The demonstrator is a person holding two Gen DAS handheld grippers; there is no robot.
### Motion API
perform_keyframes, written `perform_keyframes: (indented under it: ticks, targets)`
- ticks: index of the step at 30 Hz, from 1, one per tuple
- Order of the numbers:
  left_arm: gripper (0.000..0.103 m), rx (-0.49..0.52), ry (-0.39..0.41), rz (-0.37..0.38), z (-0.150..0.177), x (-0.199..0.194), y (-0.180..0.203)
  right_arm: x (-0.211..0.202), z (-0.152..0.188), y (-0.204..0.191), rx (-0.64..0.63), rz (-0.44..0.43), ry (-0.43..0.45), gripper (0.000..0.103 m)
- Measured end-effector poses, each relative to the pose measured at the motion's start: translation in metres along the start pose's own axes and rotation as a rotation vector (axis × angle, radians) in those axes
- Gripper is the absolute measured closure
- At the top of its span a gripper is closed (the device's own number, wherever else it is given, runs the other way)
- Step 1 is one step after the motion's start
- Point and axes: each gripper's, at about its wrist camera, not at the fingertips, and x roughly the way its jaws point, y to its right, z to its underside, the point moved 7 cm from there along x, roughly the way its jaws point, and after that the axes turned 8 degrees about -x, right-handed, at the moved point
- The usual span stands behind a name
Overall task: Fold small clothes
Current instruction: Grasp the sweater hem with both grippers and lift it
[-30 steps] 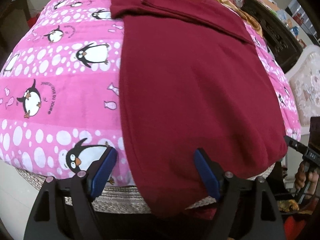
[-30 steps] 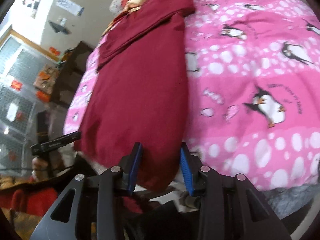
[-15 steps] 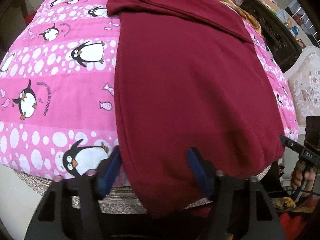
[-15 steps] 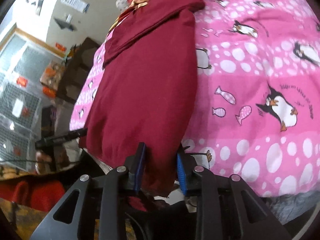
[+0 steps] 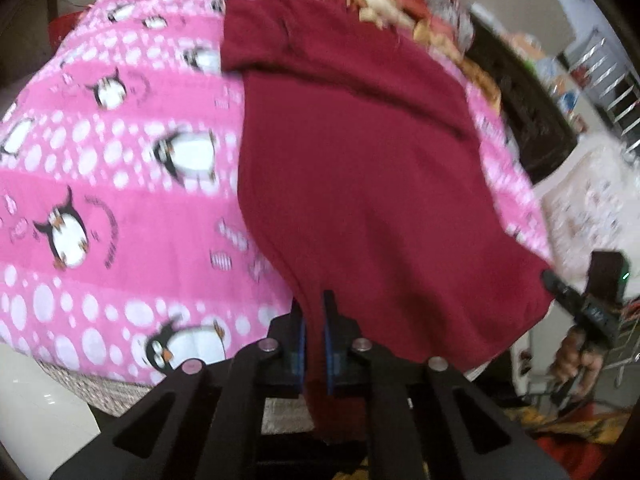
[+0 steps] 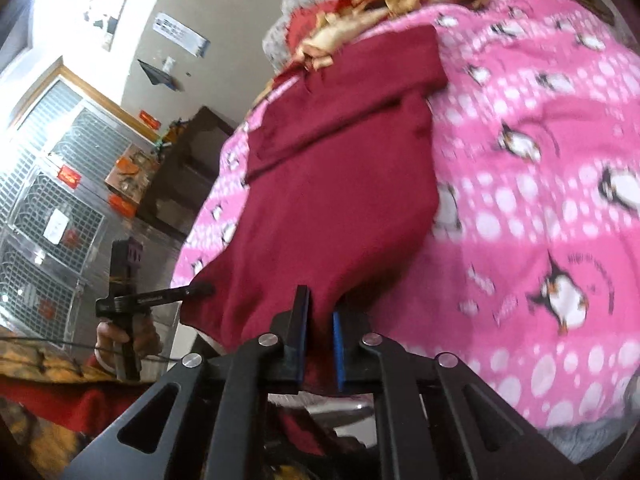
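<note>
A dark red garment [image 5: 360, 184] lies lengthwise on a pink penguin blanket [image 5: 100, 208], its sleeves folded across the far end. My left gripper [image 5: 314, 312] is shut on the garment's near hem at its left corner. My right gripper [image 6: 318, 306] is shut on the near hem at the other corner of the garment [image 6: 332, 200]. The hem is lifted a little off the blanket [image 6: 540, 200] at both corners. Each gripper shows in the other's view, the right one [image 5: 580, 304] and the left one [image 6: 160, 298].
Crumpled red, gold and patterned cloths [image 5: 400, 12] are piled at the far end of the bed. A dark cabinet [image 5: 520, 96] stands beside the bed. A window grille [image 6: 48, 200] and the same dark cabinet [image 6: 188, 168] are off to the left in the right wrist view.
Both grippers have closed on the garment's near hem. They have raised it, and the hem now bunches between the jaws. Both views have tilted upward.
</note>
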Motion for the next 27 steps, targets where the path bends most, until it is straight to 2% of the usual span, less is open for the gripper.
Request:
perform_keyframes:
  ticks: [5,11,19,27]
  targets:
    - [0.096,-0.07,0.1,0.047,-0.035,-0.022,-0.009,0.003,-0.032,-0.009,-0.011,-0.013,0.082,0.074]
    - [0.096,-0.085,0.204,0.073,-0.074,-0.036,0.0,0.004,-0.077,-0.011,-0.024,0.02,0.194,0.074]
    - [0.096,-0.072,0.32,0.049,-0.123,-0.044,0.018,0.004,-0.133,0.006,-0.006,0.08,0.296,0.075]
    - [0.096,-0.021,0.383,-0.004,-0.156,-0.041,0.04,0.008,-0.167,0.008,-0.048,0.131,0.31,0.075]
